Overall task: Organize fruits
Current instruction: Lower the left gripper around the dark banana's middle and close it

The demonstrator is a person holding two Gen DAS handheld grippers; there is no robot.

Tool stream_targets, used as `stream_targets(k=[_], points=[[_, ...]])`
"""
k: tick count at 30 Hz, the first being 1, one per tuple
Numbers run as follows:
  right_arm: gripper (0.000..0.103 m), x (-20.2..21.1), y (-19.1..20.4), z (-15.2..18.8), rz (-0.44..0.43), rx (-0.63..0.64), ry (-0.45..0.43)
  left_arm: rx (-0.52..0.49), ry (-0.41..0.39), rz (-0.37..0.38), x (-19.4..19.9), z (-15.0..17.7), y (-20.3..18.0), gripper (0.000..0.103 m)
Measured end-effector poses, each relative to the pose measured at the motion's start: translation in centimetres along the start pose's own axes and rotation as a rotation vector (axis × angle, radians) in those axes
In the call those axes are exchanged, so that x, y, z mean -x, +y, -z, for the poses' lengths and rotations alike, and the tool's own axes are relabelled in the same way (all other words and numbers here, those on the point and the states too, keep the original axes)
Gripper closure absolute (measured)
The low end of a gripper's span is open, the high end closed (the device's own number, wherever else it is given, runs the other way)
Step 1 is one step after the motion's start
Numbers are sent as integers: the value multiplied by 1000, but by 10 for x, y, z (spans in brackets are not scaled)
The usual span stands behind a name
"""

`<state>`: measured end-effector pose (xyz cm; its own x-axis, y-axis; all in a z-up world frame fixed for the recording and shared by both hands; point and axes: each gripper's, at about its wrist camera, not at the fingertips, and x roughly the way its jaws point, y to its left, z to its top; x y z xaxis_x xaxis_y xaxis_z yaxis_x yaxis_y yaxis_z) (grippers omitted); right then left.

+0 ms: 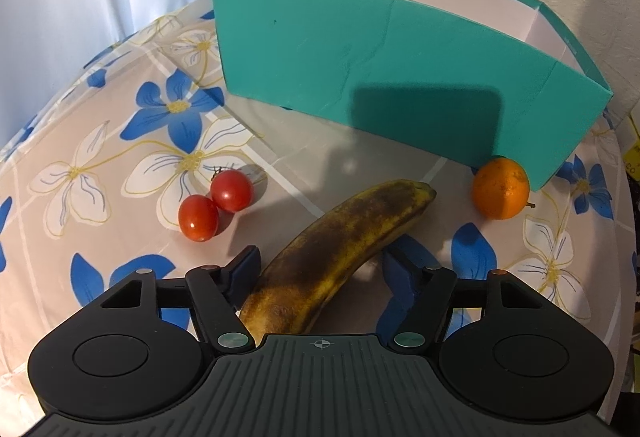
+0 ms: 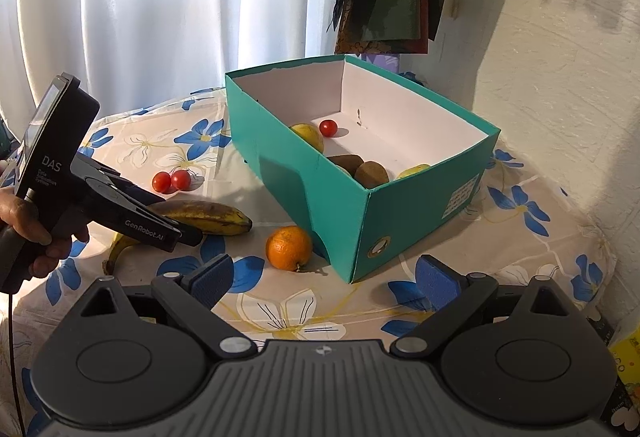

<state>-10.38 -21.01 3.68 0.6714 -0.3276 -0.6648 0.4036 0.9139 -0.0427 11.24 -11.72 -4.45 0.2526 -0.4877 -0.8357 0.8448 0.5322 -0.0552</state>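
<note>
The left tongs (image 1: 318, 269) are spread wide around the stem half of the banana (image 1: 340, 249), one pad on each side and neither visibly pressing, so nothing is held yet; they sit low over the bench (image 1: 80, 197), probably so the pads can close across the fruit's narrow width. The banana lies near the front edge of the bench, its tip aimed toward the teal box (image 2: 320, 173). The right tongs (image 2: 322, 279) hang wide open and empty over the front of the bench. The orange (image 2: 289, 247) rests just beside the box's near corner, two tomatoes (image 2: 172, 181) sit together toward the left edge, and inside the box lie kiwis (image 2: 362, 169) and another tomato.
</note>
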Motion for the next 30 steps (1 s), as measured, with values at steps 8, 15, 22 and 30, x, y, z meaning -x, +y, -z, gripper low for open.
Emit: stream_targets(k=[8,15,22,30], points=[[5,-3,2,-2,0,4,8,-9,-3,-10,1,1,-3,33],[5,-4,4,-3,-5,12,13,-13,-1,-18,0,0,-3,32],[5,-4,4,-3,-4,12,13,-37,-7,-35,-1,2,-5,28],[5,-4,4,-1,-3,8,17,-36,-8,-39,-1,1,-6,28]])
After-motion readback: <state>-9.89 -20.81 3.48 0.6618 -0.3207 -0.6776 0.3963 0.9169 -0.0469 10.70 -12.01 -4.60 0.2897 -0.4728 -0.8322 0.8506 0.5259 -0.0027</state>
